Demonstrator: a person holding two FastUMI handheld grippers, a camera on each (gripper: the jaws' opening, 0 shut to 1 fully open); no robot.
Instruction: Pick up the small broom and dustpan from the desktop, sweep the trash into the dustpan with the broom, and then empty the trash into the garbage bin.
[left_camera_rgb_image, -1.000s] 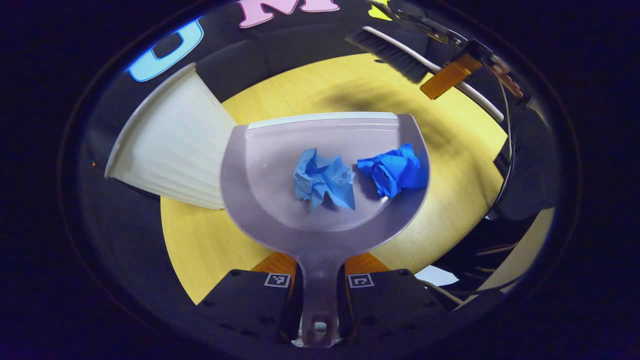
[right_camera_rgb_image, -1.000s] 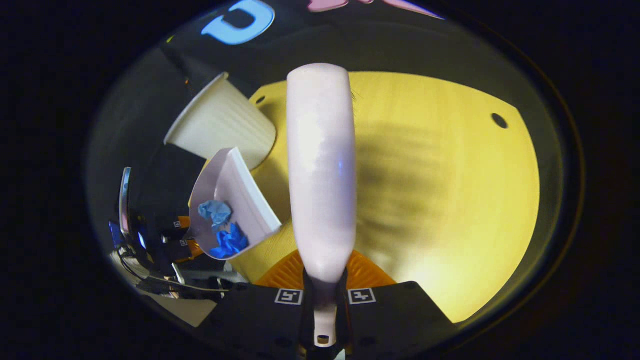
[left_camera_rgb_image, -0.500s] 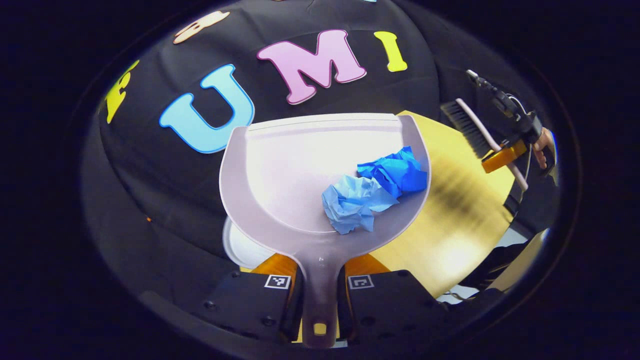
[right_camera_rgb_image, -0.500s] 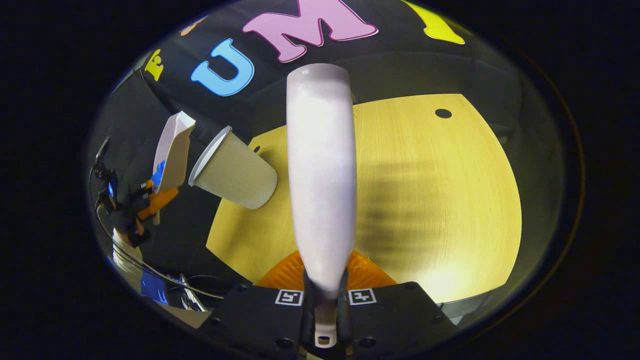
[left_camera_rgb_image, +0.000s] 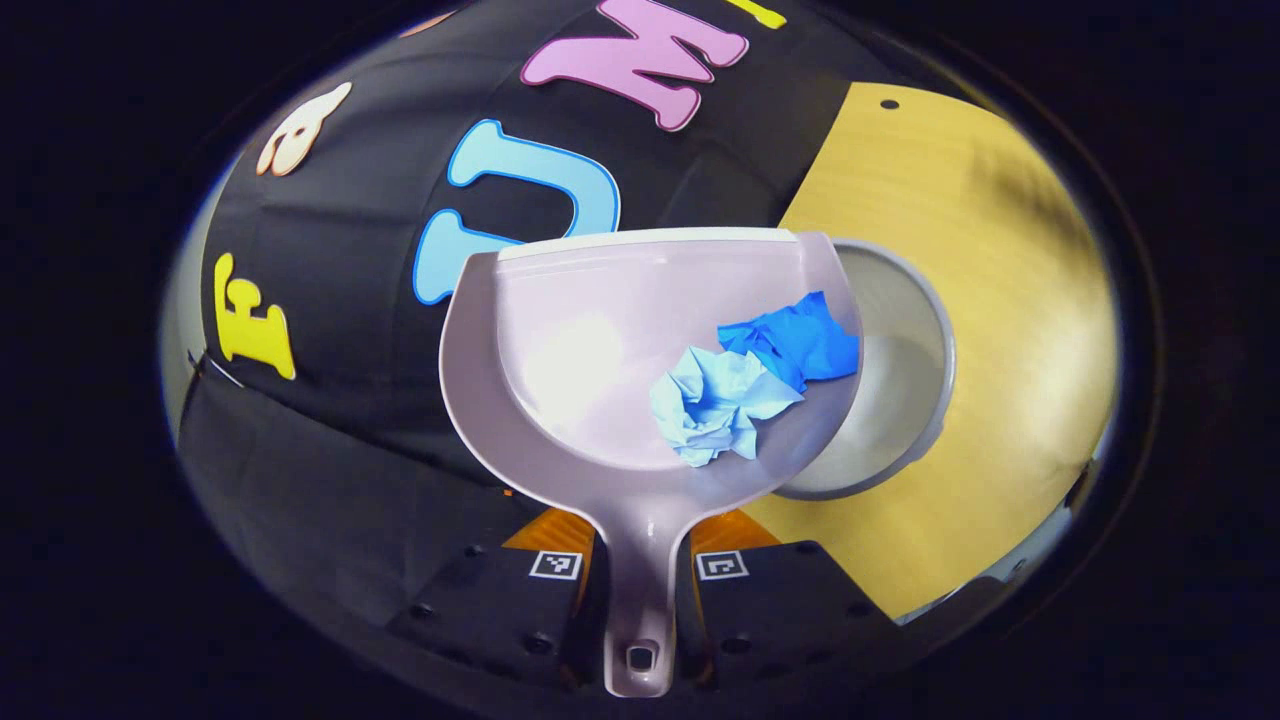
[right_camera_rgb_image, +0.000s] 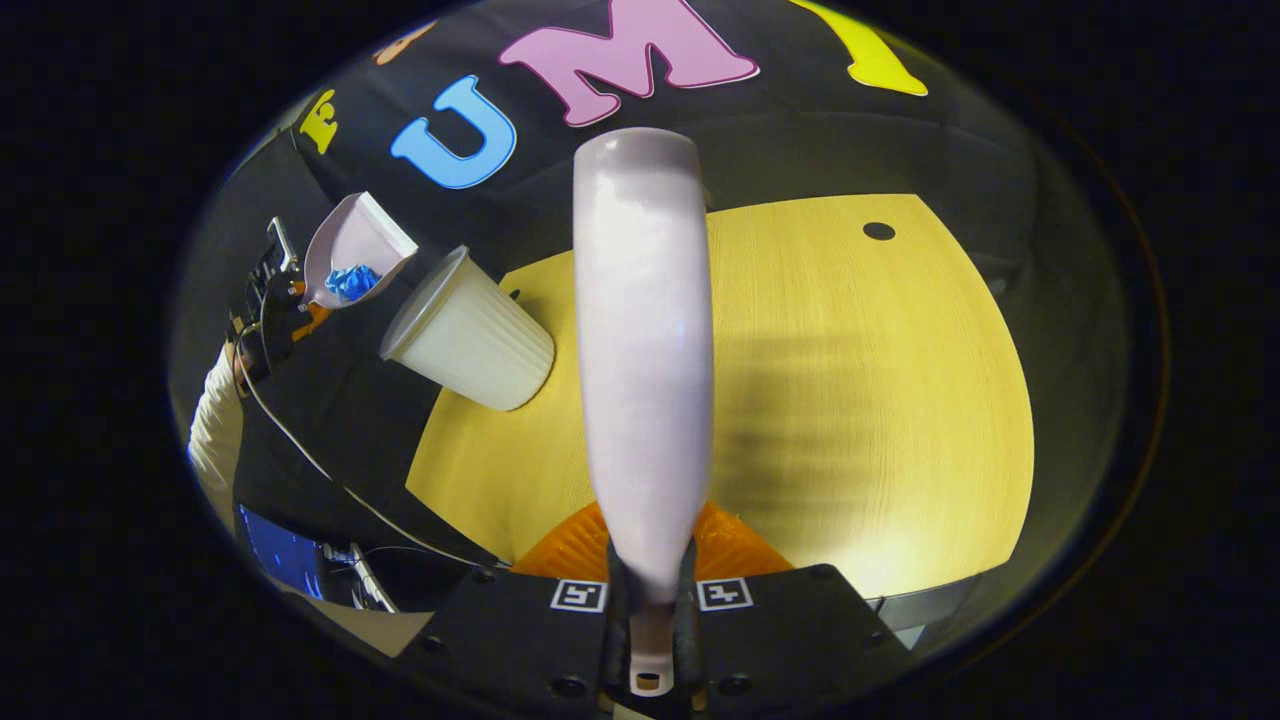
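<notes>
Trash (left_camera_rgb_image: 750, 380) in dustpan (left_camera_rgb_image: 560, 340), beside bin (left_camera_rgb_image: 900, 370)

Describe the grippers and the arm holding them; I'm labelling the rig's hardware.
Each gripper has a black body with two square black-and-white markers, left gripper and right gripper, over orange parts. In the right gripper view, a thin black cable trails past a white sleeve.

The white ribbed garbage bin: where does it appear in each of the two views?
Left gripper view: the white ribbed garbage bin sits right of centre, seen from above, partly behind the pale plastic dustpan.
Right gripper view: upper left, the bin.
Shared landmark: the yellow wooden desktop.
</notes>
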